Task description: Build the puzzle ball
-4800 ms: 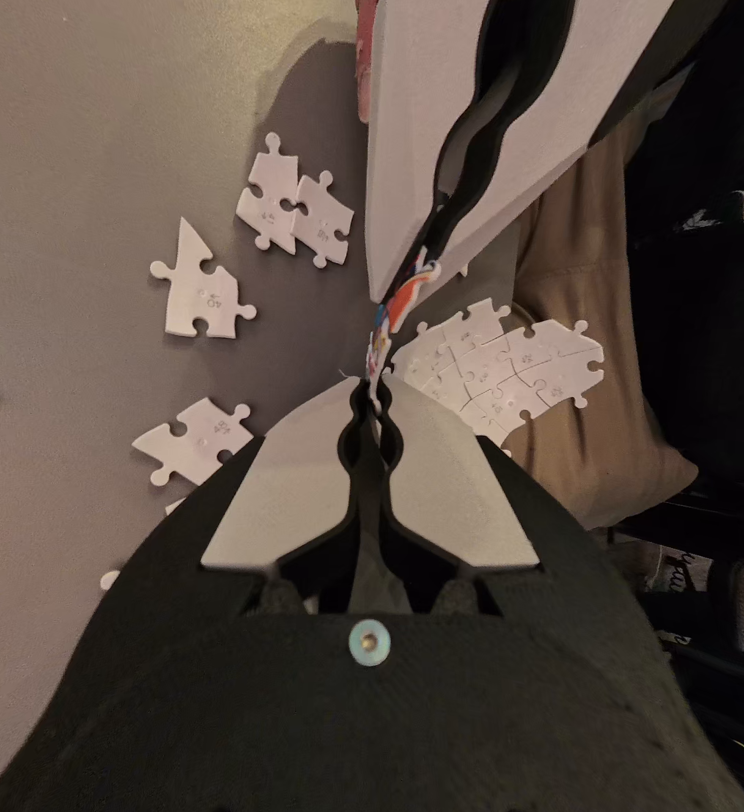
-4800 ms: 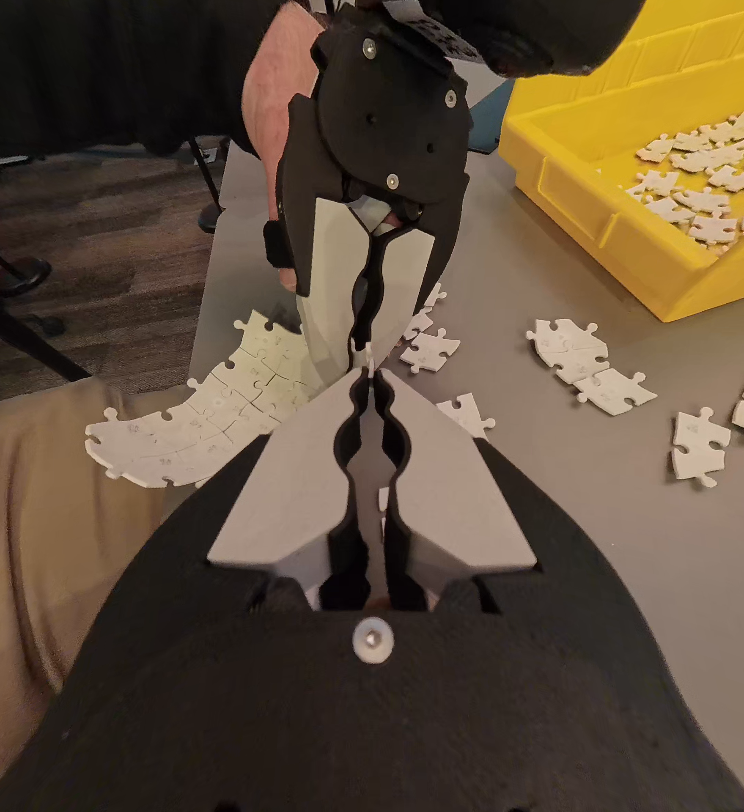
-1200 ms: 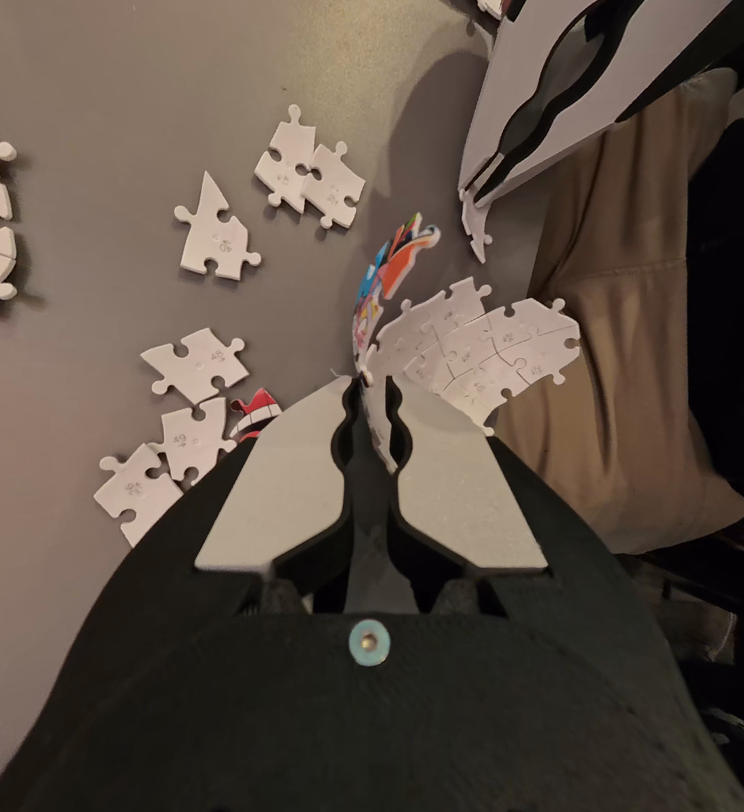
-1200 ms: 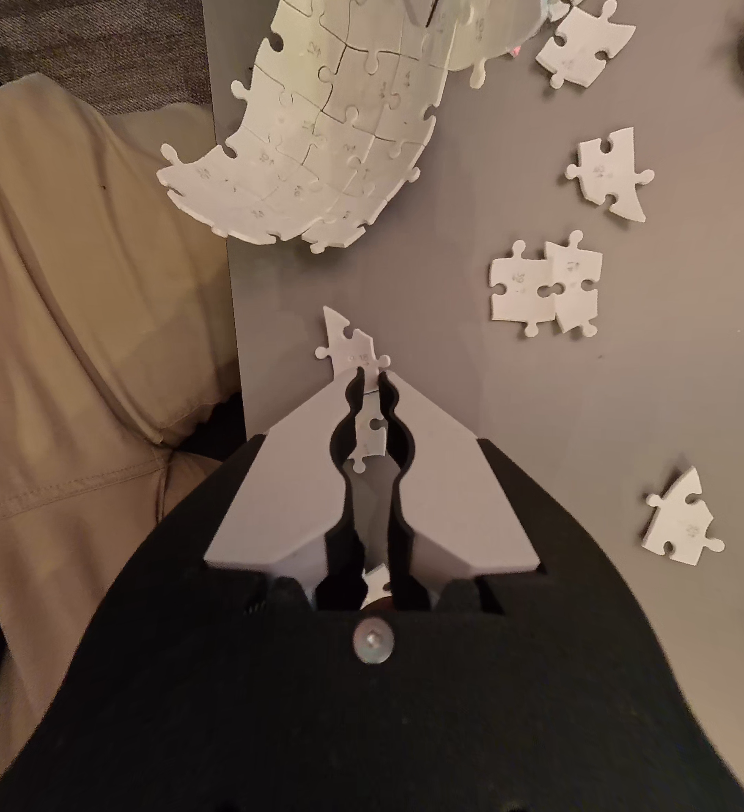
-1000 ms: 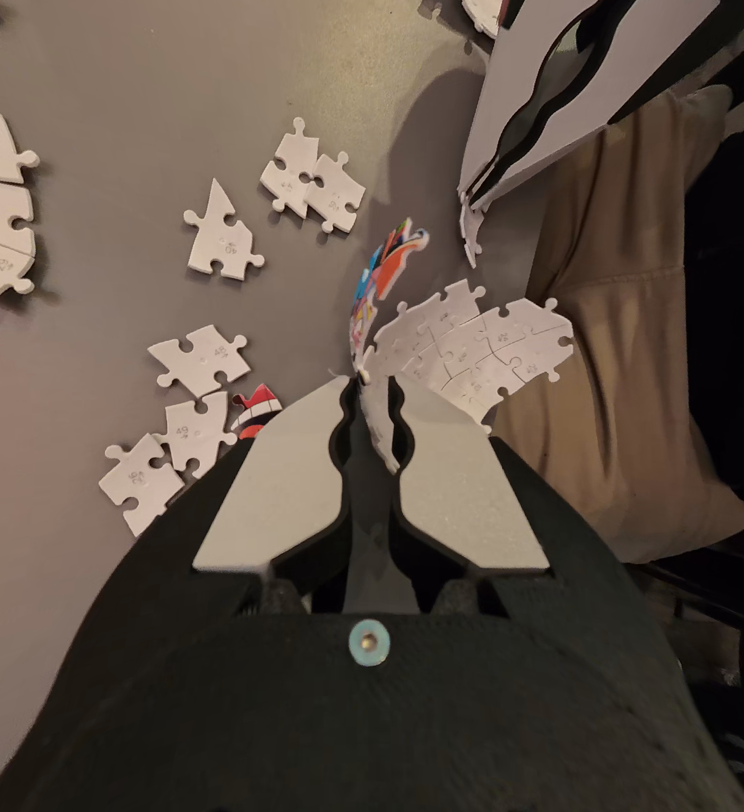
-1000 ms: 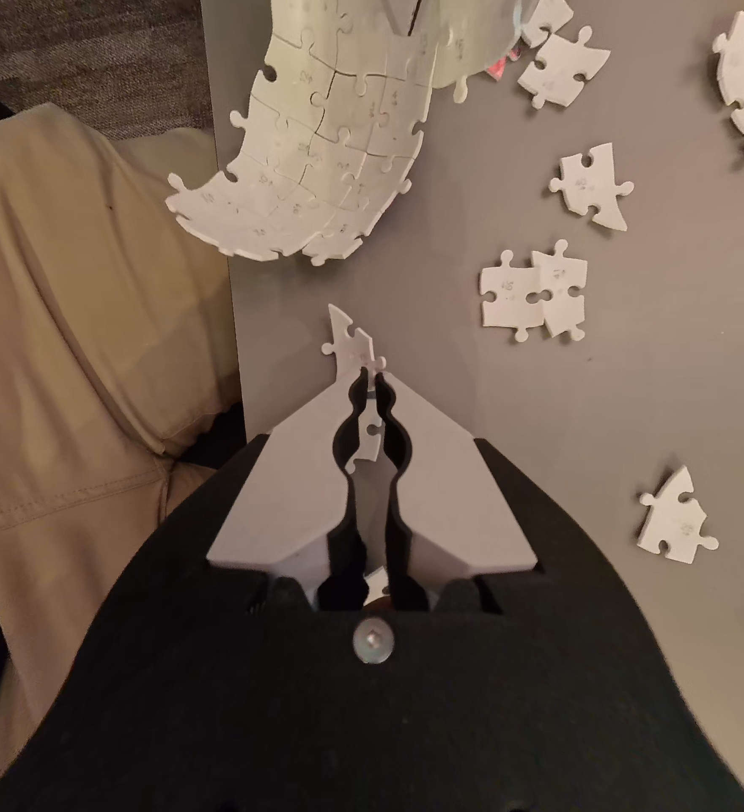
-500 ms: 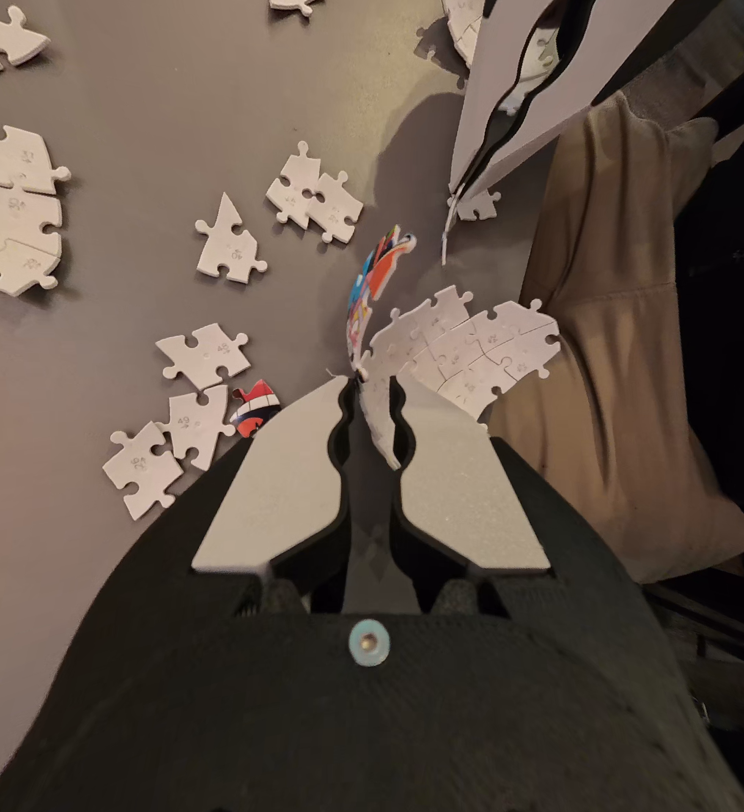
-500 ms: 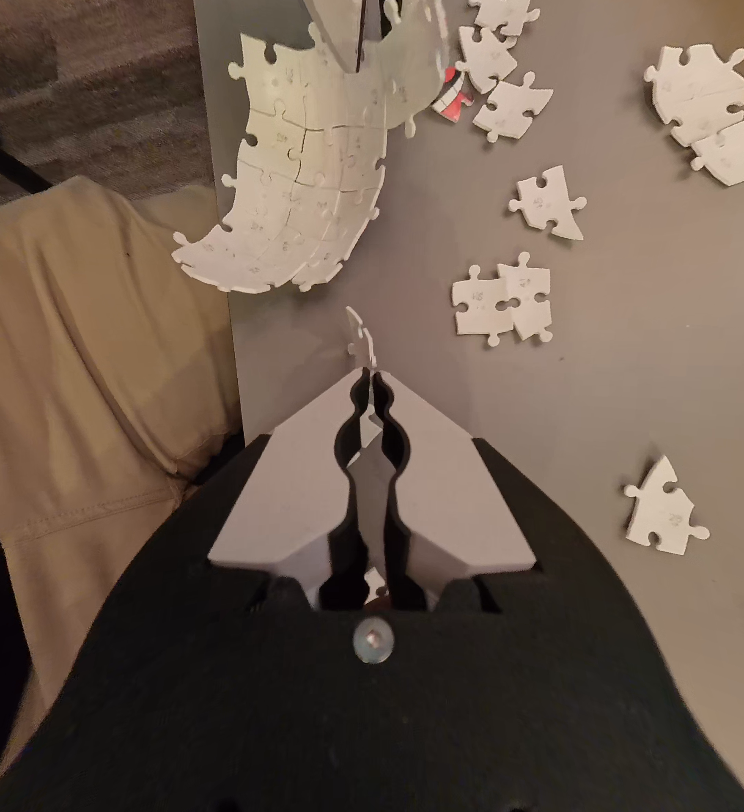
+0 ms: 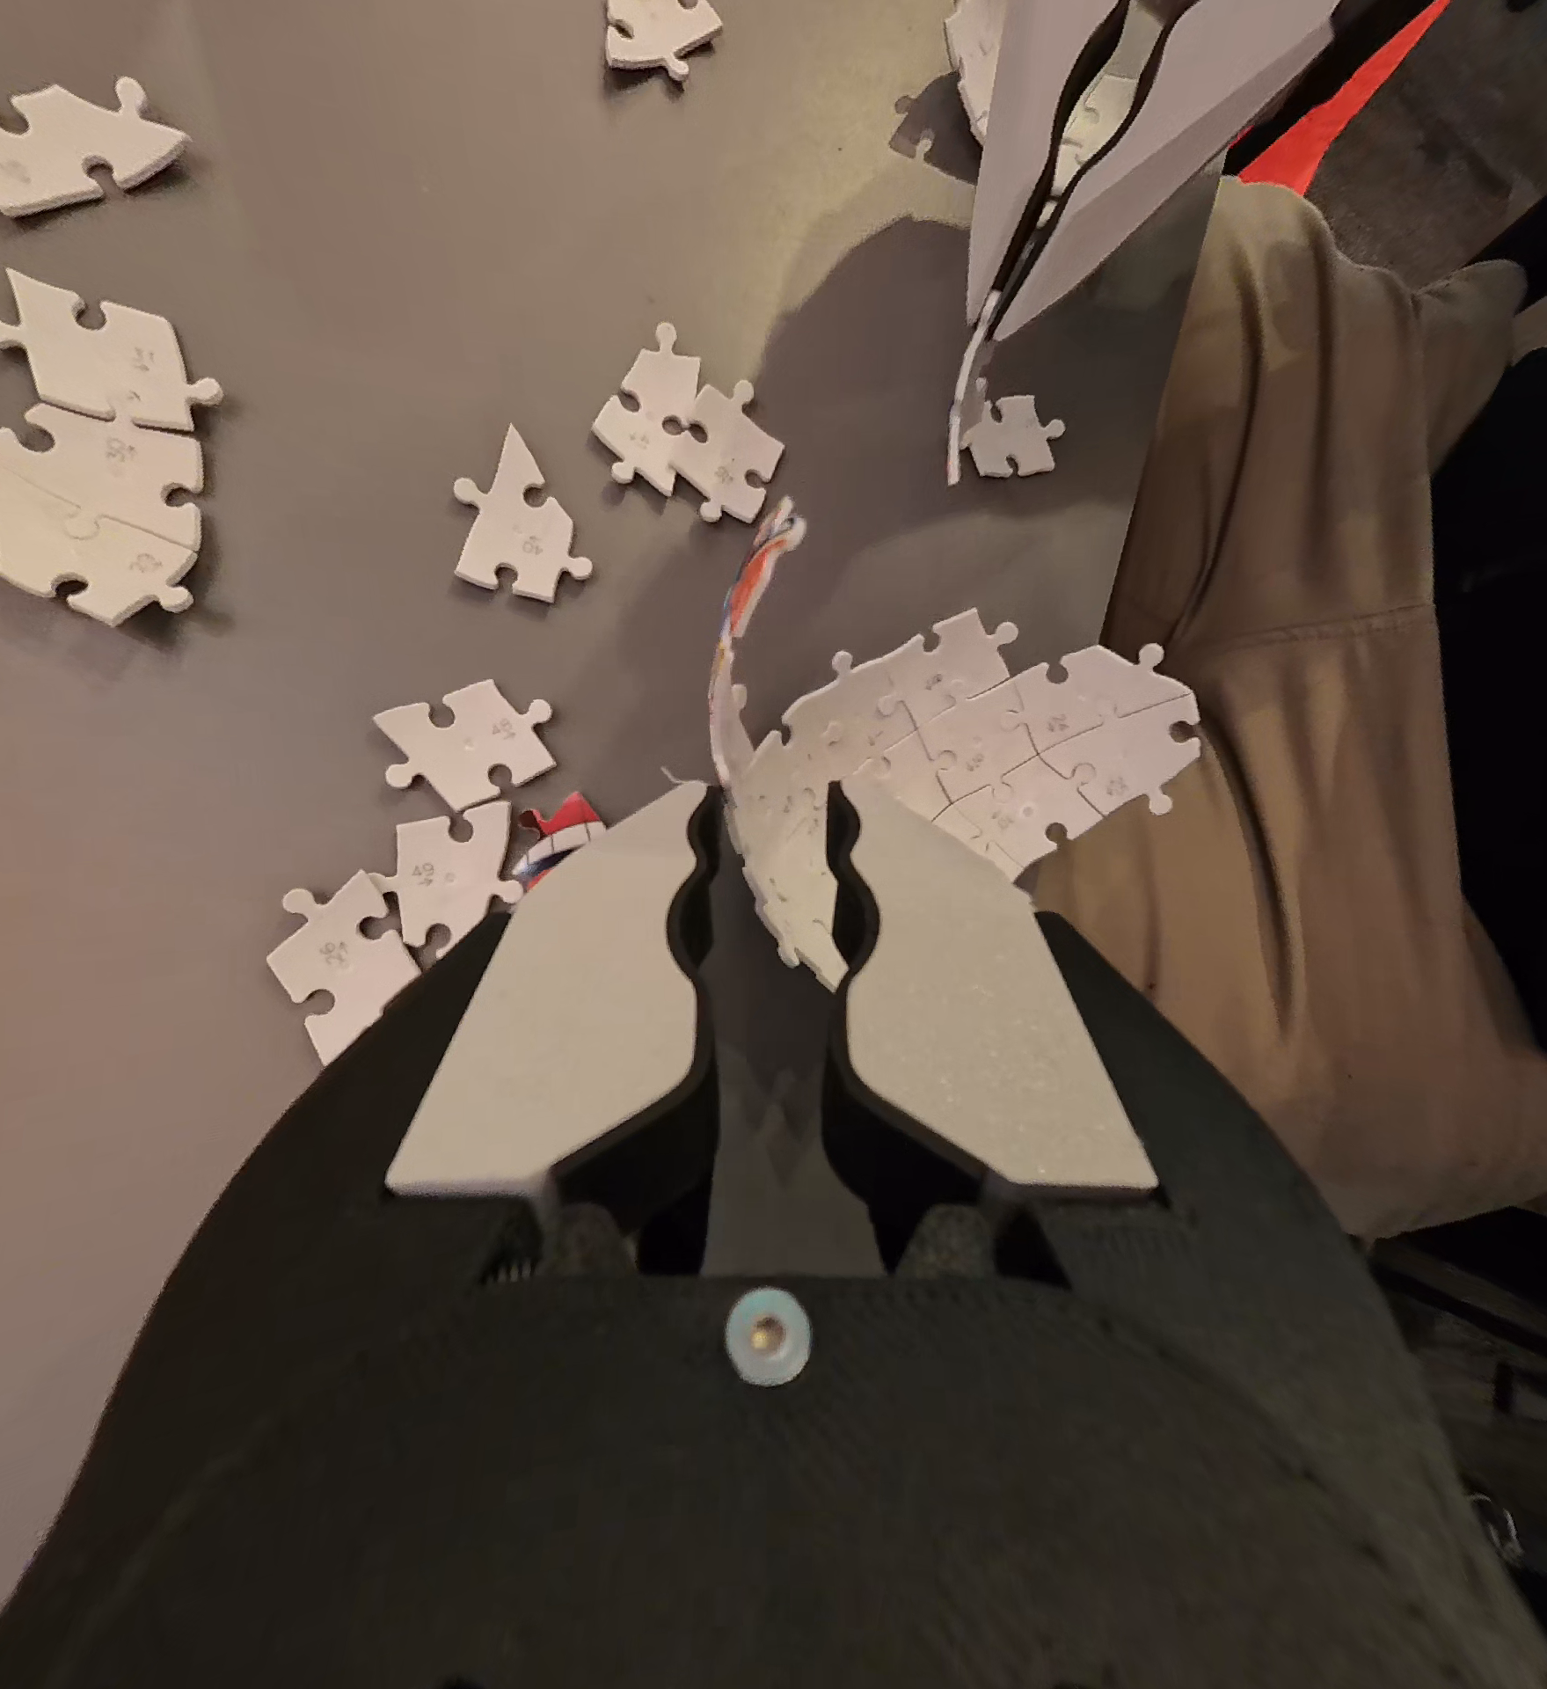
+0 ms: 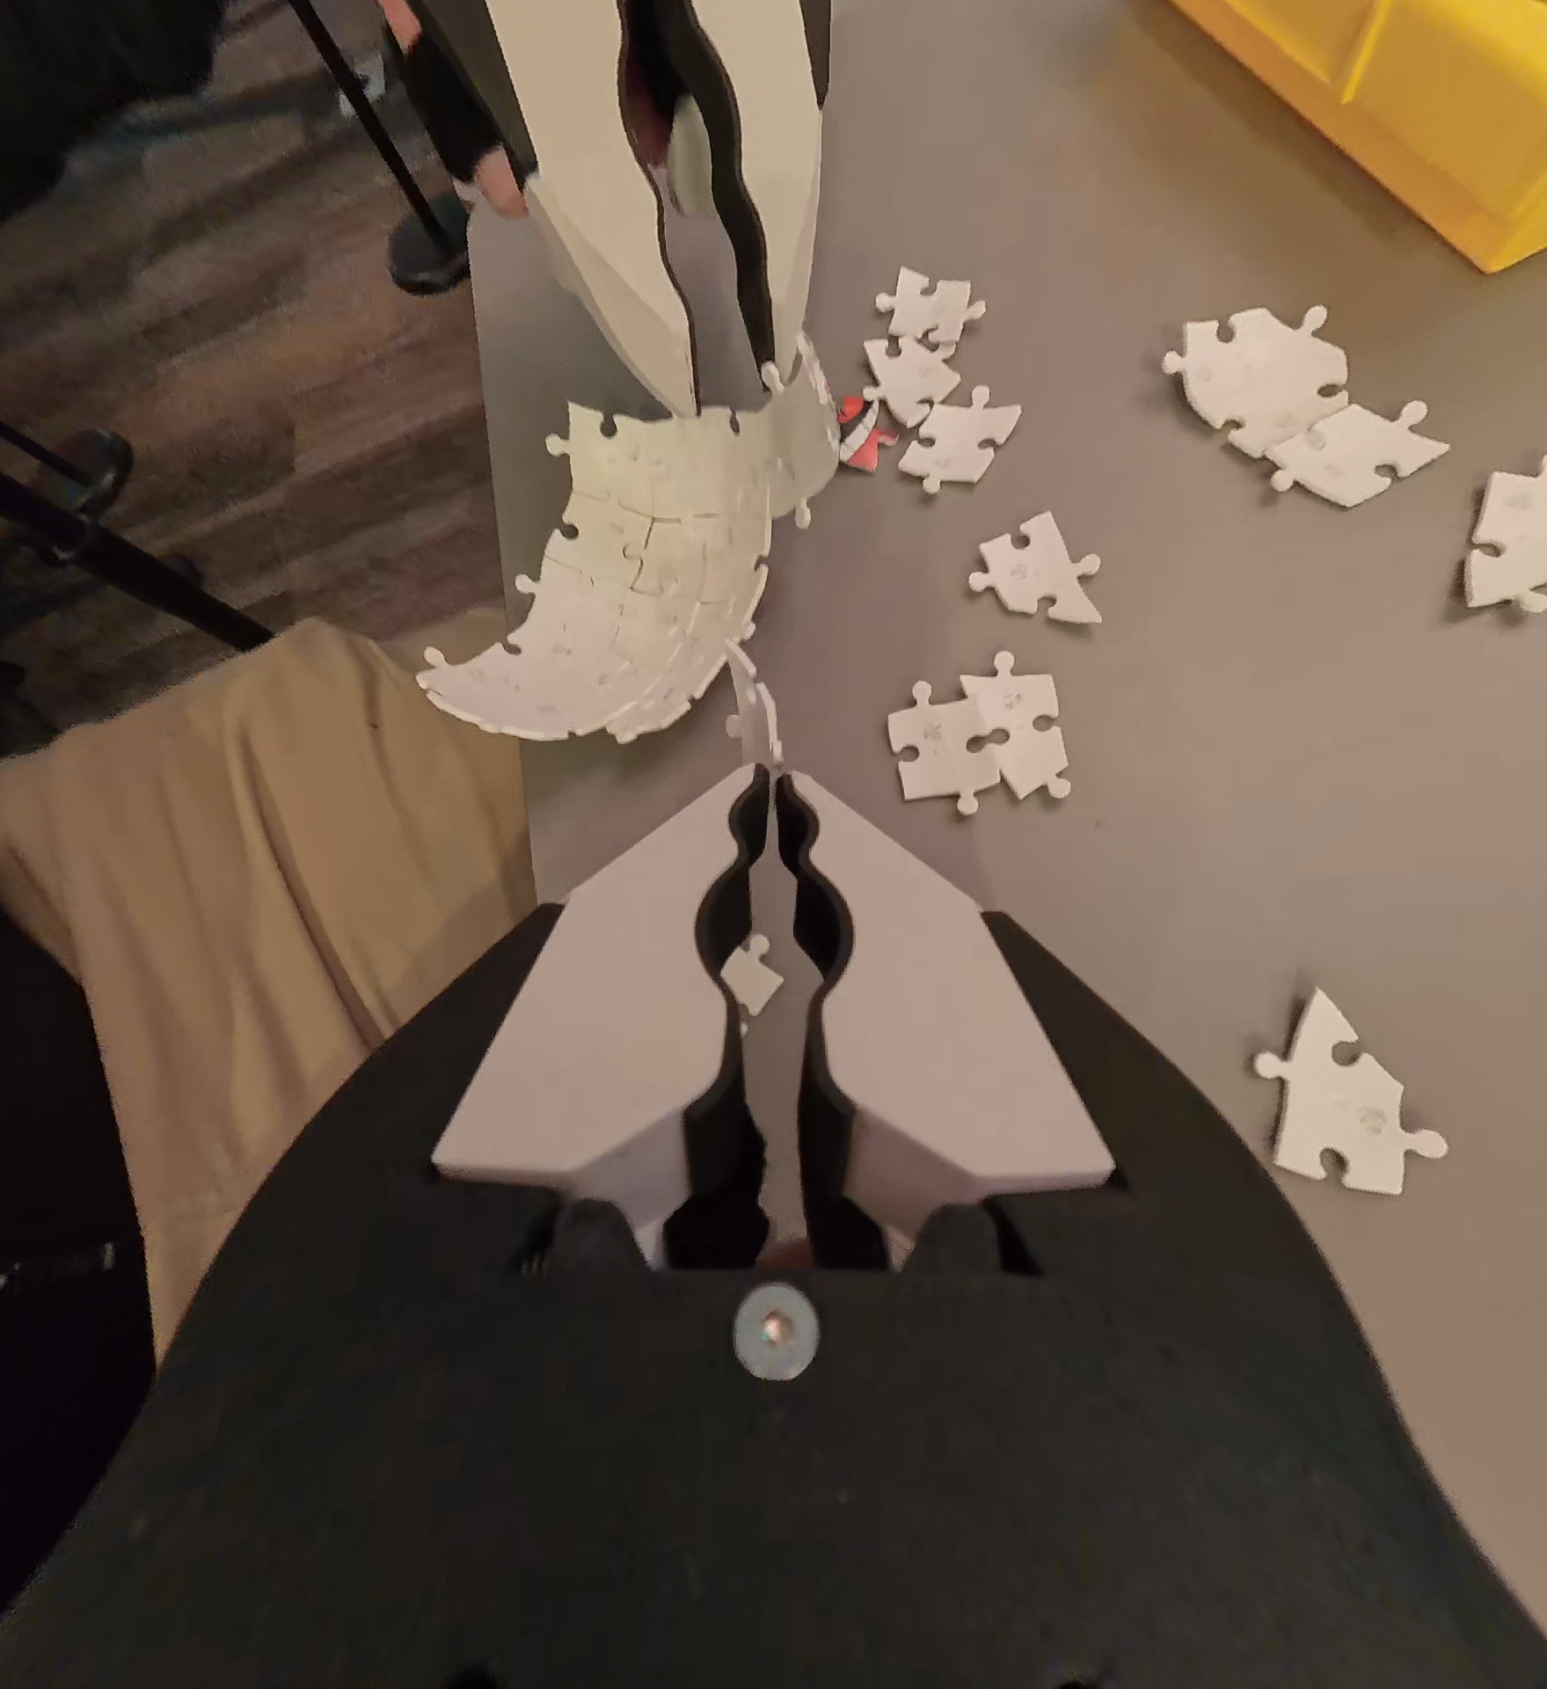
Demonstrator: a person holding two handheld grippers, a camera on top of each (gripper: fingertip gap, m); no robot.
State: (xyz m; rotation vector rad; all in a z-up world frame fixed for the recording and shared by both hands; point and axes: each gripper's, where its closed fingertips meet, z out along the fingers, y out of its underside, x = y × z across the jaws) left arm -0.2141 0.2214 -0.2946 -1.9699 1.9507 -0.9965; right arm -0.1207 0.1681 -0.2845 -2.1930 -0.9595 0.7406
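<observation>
Grey and matte, the tabletop [image 10: 1208, 868] filled most of both views, with dark wood-look flooring [image 10: 203, 274] beyond its left edge in the right wrist view and a person's tan trouser leg [image 10: 230, 868] at the near left. A yellow bin [image 10: 1436, 119] sat at the far right corner of the table. The curved, part-built puzzle ball section [image 10: 641, 585] — white underside toward the cameras, a coloured printed face showing edge-on in the left wrist view — hung in the air over the table's left edge, clamped at its far rim by the left gripper [image 10: 733, 384]; in its own view the left gripper [image 9: 769, 804] had its jaws closed on that shell [image 9: 980, 740]. The right gripper [image 10: 768, 777] had its tips pressed together on a single white puzzle piece [image 10: 756, 704] held edge-on, just beside the shell's near lower edge but not clearly touching it. Loose white pieces lay scattered across the table: a joined cluster [image 10: 1281, 402] at the far right, a joined pair [image 10: 980, 731] near the right gripper's tips, a pointed piece [image 10: 1336, 1106] on the near right. One small piece lay face-up, red and white [image 10: 861, 434] — close by the shell's far end.
</observation>
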